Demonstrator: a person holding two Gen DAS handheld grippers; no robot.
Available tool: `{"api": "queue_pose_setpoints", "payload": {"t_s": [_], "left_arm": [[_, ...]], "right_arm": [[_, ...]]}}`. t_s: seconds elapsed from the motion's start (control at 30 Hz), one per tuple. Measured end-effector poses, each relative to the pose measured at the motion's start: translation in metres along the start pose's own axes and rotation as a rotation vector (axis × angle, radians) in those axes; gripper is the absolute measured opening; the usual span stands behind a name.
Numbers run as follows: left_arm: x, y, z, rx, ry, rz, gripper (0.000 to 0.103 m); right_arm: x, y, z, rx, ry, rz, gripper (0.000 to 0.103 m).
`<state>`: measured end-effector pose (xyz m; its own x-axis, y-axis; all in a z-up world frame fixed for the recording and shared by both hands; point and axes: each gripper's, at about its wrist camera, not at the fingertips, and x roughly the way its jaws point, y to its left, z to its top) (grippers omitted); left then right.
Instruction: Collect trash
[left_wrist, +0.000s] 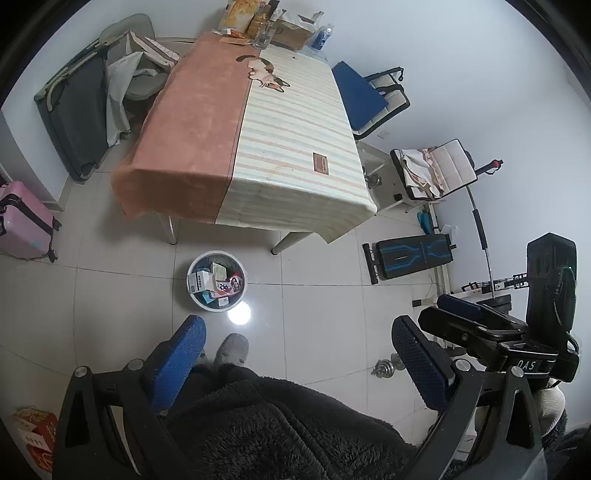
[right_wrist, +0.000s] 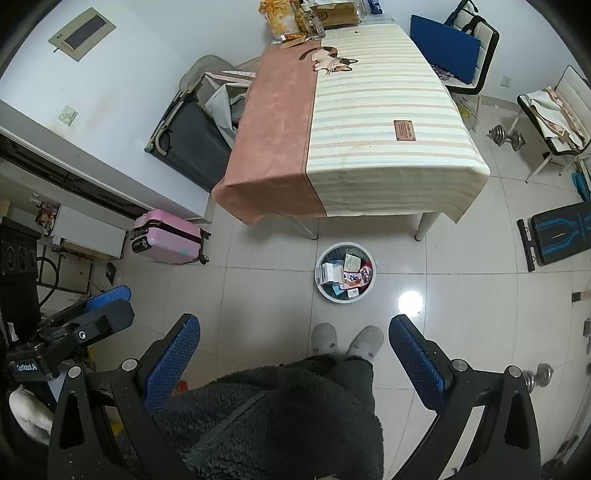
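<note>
A round white trash bin (left_wrist: 217, 280) stands on the tiled floor in front of the table, holding several boxes and wrappers; it also shows in the right wrist view (right_wrist: 345, 273). My left gripper (left_wrist: 295, 343) is open and empty, held high above the floor, short of the bin. My right gripper (right_wrist: 293, 345) is open and empty, also high and short of the bin. The right gripper's body shows at the right of the left wrist view (left_wrist: 495, 328). The left gripper's body shows at the left of the right wrist view (right_wrist: 92, 317).
A table with a pink and striped cloth (left_wrist: 258, 147) stands behind the bin, with bags and boxes at its far end (left_wrist: 273, 26). A pink suitcase (right_wrist: 166, 236), chairs (left_wrist: 373, 96), a blue bench (left_wrist: 410, 254) and dumbbells (right_wrist: 506, 136) surround it. The person's slippered feet (right_wrist: 347, 341) are below.
</note>
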<state>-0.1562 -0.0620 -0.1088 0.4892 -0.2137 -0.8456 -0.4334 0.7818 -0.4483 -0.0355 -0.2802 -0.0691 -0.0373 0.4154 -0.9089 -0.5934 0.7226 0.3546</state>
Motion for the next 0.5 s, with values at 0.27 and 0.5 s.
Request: {"api": "queue_pose_setpoints", "payload": {"t_s": [0.27,0.5], "left_arm": [[-0.0001,-0.0026,0.0004,0.001,0.003,0.000,0.103],[0.0002,-0.0060,0.0015,0.014,0.009,-0.001,0.103]], "right_arm": [[0.0000,0.0044,0.0006,-0.001,0.010,0.007,0.103],[-0.0004,0.0034,-0.0018,0.004,0.012,0.015,0.103]]}}
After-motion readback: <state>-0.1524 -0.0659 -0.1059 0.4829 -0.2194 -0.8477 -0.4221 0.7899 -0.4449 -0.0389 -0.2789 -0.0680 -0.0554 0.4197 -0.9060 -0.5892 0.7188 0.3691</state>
